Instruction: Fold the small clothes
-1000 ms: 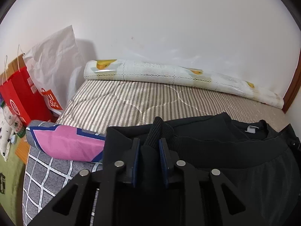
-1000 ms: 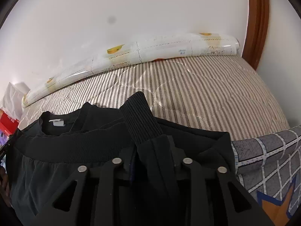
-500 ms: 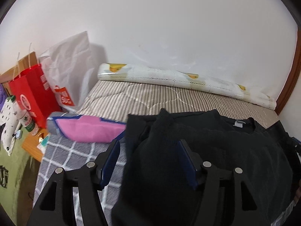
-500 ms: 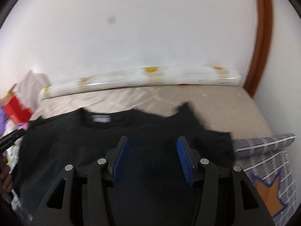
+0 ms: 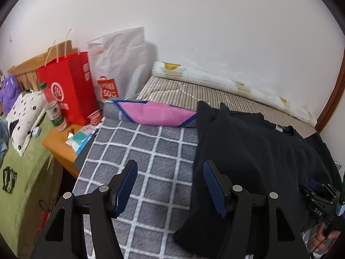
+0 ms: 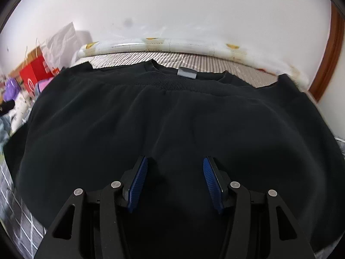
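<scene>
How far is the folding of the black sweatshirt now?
Done: the black sweatshirt lies on the bed, its lower part folded up to just below the collar label. In hand: nothing; the left gripper and right gripper are both open. Left: probably folding it smaller.

Plain white wall (image 5: 215, 21) behind the bed, with faint marks and one dark smudge visible in the right wrist view. Brown wooden door trim (image 5: 332, 99) stands at the right end. The bed (image 5: 194, 95) carries a beige striped quilted cover, with a grey checked blanket (image 5: 151, 161) laid nearer the front. A rolled white mat with yellow print (image 5: 226, 82) lies along the wall. At the left, a low wooden bedside stand (image 5: 58, 142) holds a bottle and small packets; a red paper bag (image 5: 66, 90) and a white plastic bag (image 5: 118, 64) stand behind it. Lighting even and soft.
</scene>
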Tool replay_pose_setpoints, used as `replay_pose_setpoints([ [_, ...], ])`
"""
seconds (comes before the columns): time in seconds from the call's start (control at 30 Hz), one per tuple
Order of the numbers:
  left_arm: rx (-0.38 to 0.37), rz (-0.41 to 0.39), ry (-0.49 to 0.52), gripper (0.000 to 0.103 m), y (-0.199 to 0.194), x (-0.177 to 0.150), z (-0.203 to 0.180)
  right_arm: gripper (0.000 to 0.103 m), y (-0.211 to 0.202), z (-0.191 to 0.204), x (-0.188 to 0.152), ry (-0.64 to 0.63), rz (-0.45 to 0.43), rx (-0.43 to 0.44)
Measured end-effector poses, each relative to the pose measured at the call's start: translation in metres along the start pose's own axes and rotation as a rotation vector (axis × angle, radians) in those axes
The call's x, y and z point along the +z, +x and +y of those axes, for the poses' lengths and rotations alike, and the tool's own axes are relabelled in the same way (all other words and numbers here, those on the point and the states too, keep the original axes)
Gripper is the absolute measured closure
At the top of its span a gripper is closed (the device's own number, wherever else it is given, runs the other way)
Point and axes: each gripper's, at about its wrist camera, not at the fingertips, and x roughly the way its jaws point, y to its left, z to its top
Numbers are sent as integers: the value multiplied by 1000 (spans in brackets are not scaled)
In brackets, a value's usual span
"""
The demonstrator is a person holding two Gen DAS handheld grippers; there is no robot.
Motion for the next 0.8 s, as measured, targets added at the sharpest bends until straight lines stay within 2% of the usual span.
replay_pose_setpoints([
  [0.07, -4, -7, -16, 42, -6, -3, 8, 50, -13, 1, -5, 17, 17, 23],
  [0.17, -3, -12, -35, 42, -14, -7, 18, 50, -40, 15, -12, -2, -14, 52],
  [0.23, 14, -8, -48, 41, -19, -10, 26, 49, -59, 41, -15, -49, -43, 78],
  [0.37, 35, -6, -73, 41, -31, -17, 49, 32, -78, 103, -18, -157, -83, 177],
  [0.57, 73, -10, -108, 38, -47, -27, 92, 31, -79, 197, -34, -342, -114, 236],
  [0.67, 71, -14, -133, 37, -50, -31, 110, 31, -67, 230, -44, -417, -105, 211],
  [0.8, 60, -16, -136, 37, -49, -36, 124, 31, -46, 253, -53, -496, -91, 100],
])
